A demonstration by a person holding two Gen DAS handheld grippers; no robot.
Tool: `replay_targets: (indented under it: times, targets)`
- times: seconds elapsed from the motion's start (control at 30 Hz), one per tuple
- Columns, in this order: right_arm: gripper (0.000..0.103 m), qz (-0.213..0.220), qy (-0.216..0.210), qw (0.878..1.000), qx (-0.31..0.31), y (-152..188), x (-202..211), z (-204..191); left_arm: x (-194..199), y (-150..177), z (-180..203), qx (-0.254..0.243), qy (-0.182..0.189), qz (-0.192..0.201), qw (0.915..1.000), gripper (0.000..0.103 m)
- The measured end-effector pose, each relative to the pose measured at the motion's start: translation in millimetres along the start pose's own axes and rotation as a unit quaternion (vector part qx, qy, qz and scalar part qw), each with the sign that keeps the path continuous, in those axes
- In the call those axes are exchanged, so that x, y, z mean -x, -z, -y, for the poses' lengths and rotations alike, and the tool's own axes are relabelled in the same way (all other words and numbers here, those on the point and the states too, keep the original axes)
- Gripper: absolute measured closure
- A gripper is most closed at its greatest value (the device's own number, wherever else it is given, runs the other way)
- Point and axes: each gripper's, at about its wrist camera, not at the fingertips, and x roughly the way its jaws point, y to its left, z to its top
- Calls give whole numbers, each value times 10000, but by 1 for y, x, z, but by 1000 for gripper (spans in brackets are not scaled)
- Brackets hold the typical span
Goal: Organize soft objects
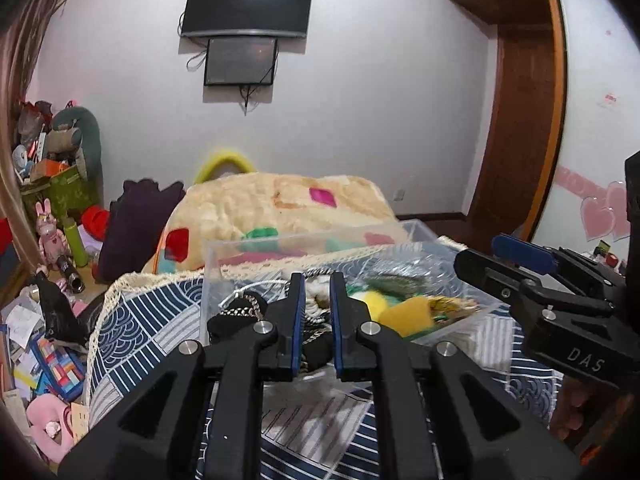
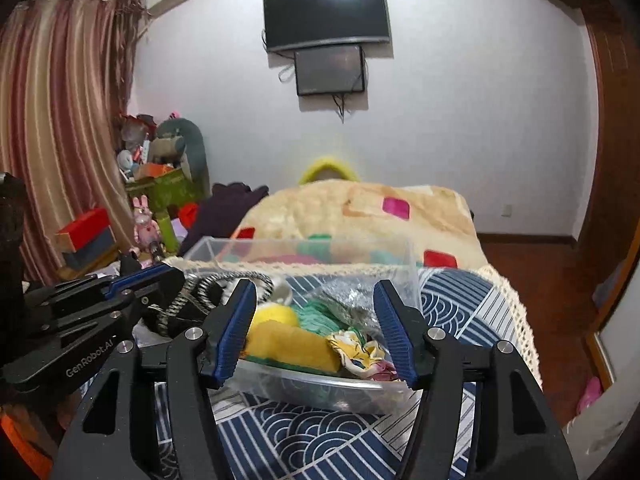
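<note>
A clear plastic bin [image 2: 404, 256] stands on a blue patterned cloth on the bed and holds several soft things: a yellow plush [image 2: 288, 342], green fabric [image 2: 320, 316], a printed cloth [image 2: 360, 354] and a black-and-white braided item [image 1: 240, 312]. It also shows in the left wrist view [image 1: 224, 248]. My left gripper [image 1: 318, 292] hangs over the bin's left part, jaws a narrow gap apart with nothing between them. My right gripper [image 2: 316, 300] is open wide over the bin's near side, empty.
A beige blanket [image 2: 360, 212] with coloured patches lies behind the bin. Cluttered boxes and toys [image 2: 160, 176] stand at the left by the curtain. Papers and a pink toy [image 1: 44, 424] lie on the floor left of the bed. Wooden floor [image 2: 540, 276] is to the right.
</note>
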Motion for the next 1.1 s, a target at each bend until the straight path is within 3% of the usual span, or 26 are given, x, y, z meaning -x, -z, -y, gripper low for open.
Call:
replay_targets:
  times: [0.23,0.43,0.6,0.97,1.1]
  targets:
    - [45,394,-110,9989,243,-9,36,-13,42,-8,8,-11,180,402,9990,90]
    - [44,618,-156,9974,333,-9,58,-19,79,-4,11,-59,228,786,9966,55]
    - [30,708,-187,9966,379,-3,66,-22,98,5,13,-83,167,987,9949,36]
    - [2,1077,-89,9936,314,10,80,-23,109,25,12,-3,69,1151,9933,12]
    - [2,1167,-110,9926,325,18,83,-25,114,30,13,-19,57,1225,9924,9]
